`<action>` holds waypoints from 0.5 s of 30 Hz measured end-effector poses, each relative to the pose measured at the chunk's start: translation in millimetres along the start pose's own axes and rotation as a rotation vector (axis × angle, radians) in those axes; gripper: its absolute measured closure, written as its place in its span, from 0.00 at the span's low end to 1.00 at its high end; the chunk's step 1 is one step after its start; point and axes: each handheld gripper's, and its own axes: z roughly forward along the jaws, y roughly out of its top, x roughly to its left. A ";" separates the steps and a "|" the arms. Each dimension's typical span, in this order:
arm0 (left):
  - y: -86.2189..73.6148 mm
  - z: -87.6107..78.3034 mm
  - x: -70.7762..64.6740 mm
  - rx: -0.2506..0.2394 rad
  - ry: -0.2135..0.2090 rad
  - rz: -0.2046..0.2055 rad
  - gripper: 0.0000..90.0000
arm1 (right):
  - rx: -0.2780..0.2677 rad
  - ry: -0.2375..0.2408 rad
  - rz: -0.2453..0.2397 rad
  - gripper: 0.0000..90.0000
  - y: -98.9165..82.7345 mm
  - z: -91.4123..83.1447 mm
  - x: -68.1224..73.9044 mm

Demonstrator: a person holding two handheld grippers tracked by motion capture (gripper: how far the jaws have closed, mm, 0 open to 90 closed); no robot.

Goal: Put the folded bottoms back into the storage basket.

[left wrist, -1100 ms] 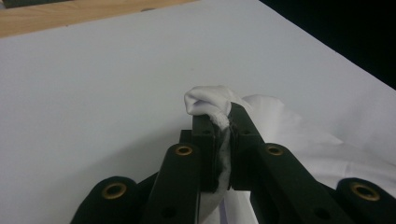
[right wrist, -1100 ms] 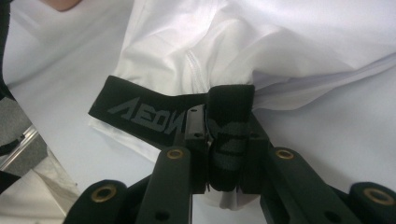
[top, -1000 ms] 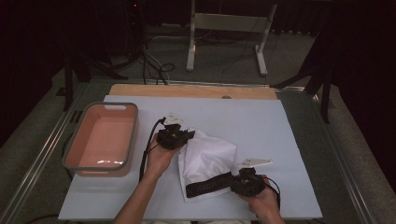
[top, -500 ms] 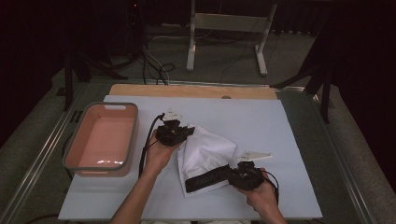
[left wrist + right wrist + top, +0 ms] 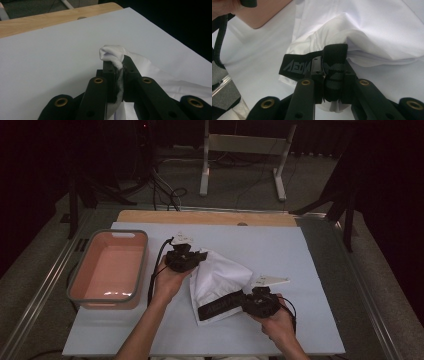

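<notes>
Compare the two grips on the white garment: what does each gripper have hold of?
The left gripper pinches a bunched white corner of the garment; the right gripper clamps its black lettered waistband. From the high view, the left grip is at the far edge, the right at the near edge. Both are shut on fabric.

Your forearms enter the high view bare, with no sleeve or glove on either. Your left gripper [image 5: 200, 256] is a compact black unit topped by a pale three-cornered plate [image 5: 182, 240], with a black cable [image 5: 154, 272] looping from it past your left hand [image 5: 169, 281]. Your right gripper [image 5: 239, 300] is equally black, carries a like plate [image 5: 270, 281], and trails a thin black cable [image 5: 291, 312] over your right hand [image 5: 277, 322]. In both gripper views, each jaw is a matt black bar on flat black links, pinned with brass-coloured eyelets [image 5: 98, 80] and small dark screw holes [image 5: 298, 115].
</notes>
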 end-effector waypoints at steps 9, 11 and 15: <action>2.4 -1.8 2.5 -0.001 -0.003 -0.008 0.93 | -0.012 0.006 -0.001 0.87 7.1 2.4 1.4; 2.7 -2.0 3.3 -0.003 -0.004 -0.013 0.93 | -0.014 0.007 0.002 0.87 9.1 3.2 2.2; 3.7 -2.5 4.7 -0.003 -0.006 -0.017 0.93 | -0.016 0.011 0.002 0.87 12.7 5.3 3.2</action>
